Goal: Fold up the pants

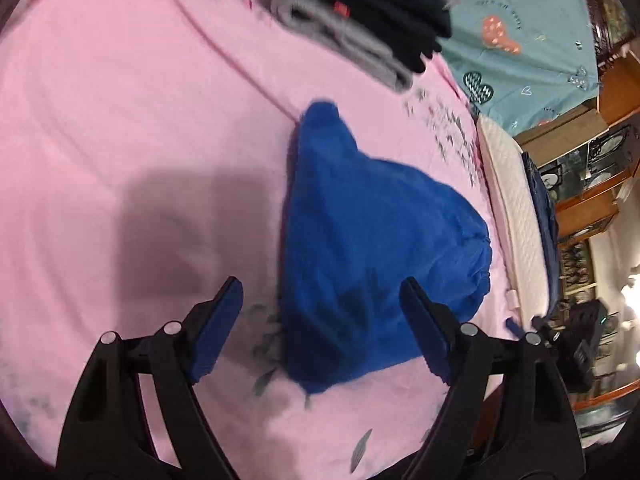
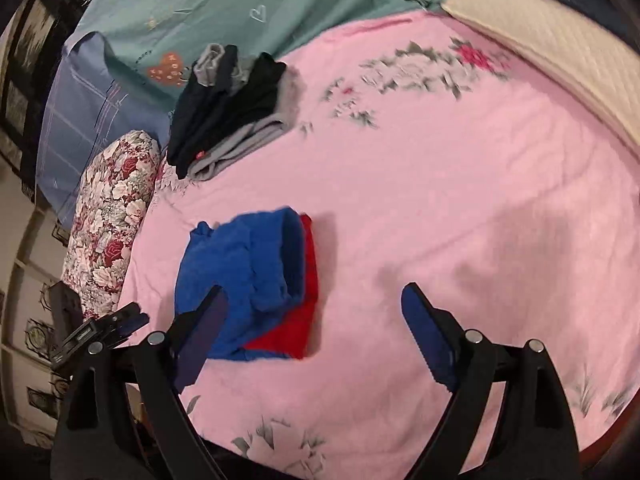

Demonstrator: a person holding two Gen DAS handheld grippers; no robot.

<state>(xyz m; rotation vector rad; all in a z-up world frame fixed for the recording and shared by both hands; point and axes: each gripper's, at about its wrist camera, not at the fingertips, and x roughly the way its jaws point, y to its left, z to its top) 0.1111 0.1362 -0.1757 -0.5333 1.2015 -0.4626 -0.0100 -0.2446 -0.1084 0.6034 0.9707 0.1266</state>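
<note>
Blue pants (image 1: 360, 232) lie folded in a compact bundle on the pink bed sheet (image 1: 120, 120). In the right wrist view the blue pants (image 2: 240, 276) rest on top of a red garment (image 2: 296, 320). My left gripper (image 1: 324, 316) is open and empty, hovering just above the near end of the bundle. My right gripper (image 2: 316, 320) is open and empty, above the sheet with its left finger (image 2: 200, 336) over the bundle's near edge. The other gripper shows at the left edge (image 2: 104, 328).
A stack of folded black and grey clothes (image 2: 236, 108) lies farther back on the bed, also in the left wrist view (image 1: 360, 12). A floral pillow (image 2: 112, 216), a blue pillow (image 2: 88, 112), a teal sheet (image 2: 240, 0) and a white quilted pad (image 2: 560, 52) border the sheet.
</note>
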